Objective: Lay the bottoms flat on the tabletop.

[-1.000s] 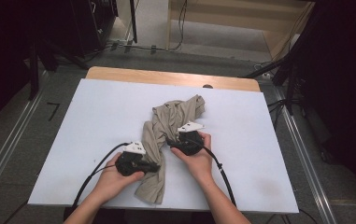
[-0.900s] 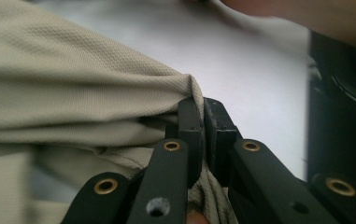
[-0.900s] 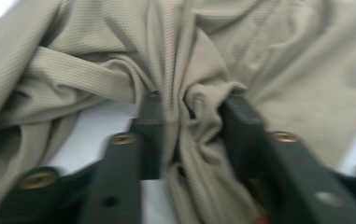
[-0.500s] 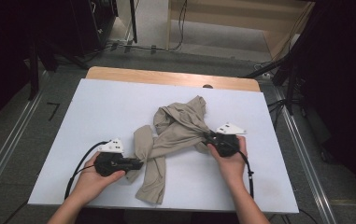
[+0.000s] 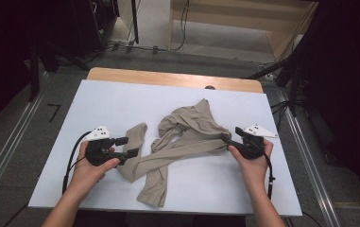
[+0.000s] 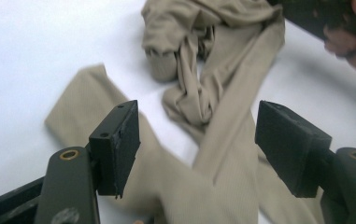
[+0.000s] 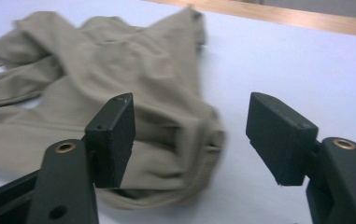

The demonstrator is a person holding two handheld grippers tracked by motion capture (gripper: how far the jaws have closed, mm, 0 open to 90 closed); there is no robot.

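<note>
Both tools have just been opening: the left tool [image 5: 126,146] and right tool [image 5: 231,140] stand released, nothing pinched, at either side of the beige garment [image 5: 177,142] lying crumpled mid-table [image 5: 102,104]. Its crossed legs could bunch again if regrasped through two layers.

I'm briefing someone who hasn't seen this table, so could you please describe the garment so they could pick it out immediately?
On the white table with a wooden strip along its far edge, look at the middle, between the left gripper and right gripper. There lies the beige garment, rumpled, with long narrow ribbed legs trailing toward the near edge; it is the sole soft, tan thing there.
</note>
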